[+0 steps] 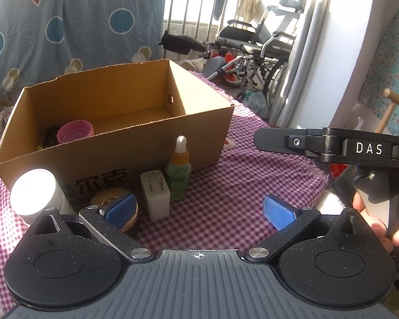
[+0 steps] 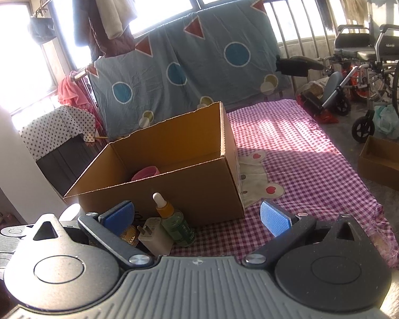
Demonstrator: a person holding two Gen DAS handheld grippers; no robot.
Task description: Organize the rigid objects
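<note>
An open cardboard box stands on the checked cloth, with a pink cup and a dark item inside at its left end. In front of it stand a green dropper bottle, a white plug adapter, a gold round tin and a white jar. My left gripper is open and empty just before these items. My right gripper is open and empty, to the right of them; its body shows in the left wrist view.
The purple checked cloth covers the table, with its edge at the right. A wheelchair and a small cardboard box stand on the floor at the right. A blue patterned sheet hangs behind the table.
</note>
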